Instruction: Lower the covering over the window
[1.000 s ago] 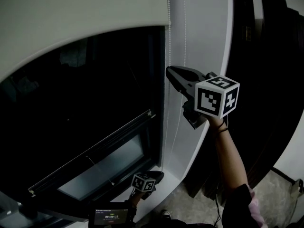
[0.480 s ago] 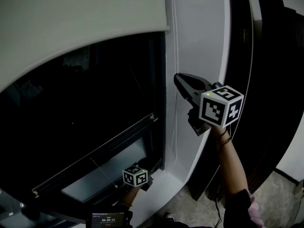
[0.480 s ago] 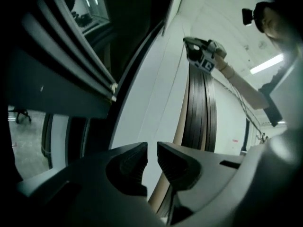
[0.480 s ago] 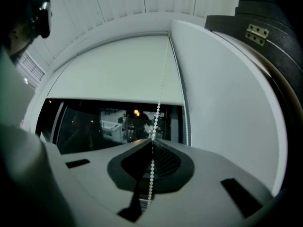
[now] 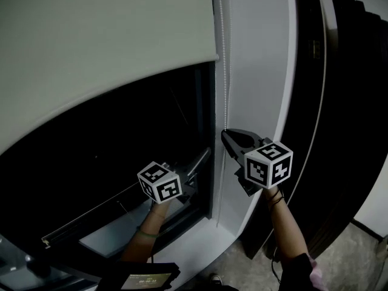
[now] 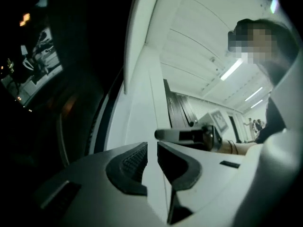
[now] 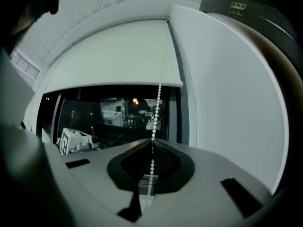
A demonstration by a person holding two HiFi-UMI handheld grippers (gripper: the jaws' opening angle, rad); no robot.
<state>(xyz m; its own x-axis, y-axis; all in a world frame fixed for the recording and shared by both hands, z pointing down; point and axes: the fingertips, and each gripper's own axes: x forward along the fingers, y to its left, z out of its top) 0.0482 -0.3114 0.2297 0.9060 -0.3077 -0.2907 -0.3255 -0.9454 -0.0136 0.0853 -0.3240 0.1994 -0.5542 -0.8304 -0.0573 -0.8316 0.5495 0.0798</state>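
A pale roller blind (image 5: 103,47) covers the upper part of the dark window (image 5: 109,156). Its white bead chain (image 5: 223,71) hangs down the window's right side. My right gripper (image 5: 225,135) is shut on that chain; in the right gripper view the beads (image 7: 158,98) run straight down into the shut jaws (image 7: 152,143), below the blind (image 7: 118,56). My left gripper (image 5: 189,180) is raised left of the chain, lower than the right one. Its jaws (image 6: 152,148) stand slightly apart with nothing between them, and the right gripper (image 6: 189,135) shows beyond them.
A white wall panel (image 5: 254,71) runs right of the chain, with dark curtains (image 5: 351,102) beyond it. A white sill (image 5: 188,247) lies under the window. A small lit screen (image 5: 142,279) sits at the bottom edge.
The right gripper has come down with the chain, and the blind's bottom edge has dropped lower. The left gripper has risen from the sill to beside the window frame, and its jaws have parted.
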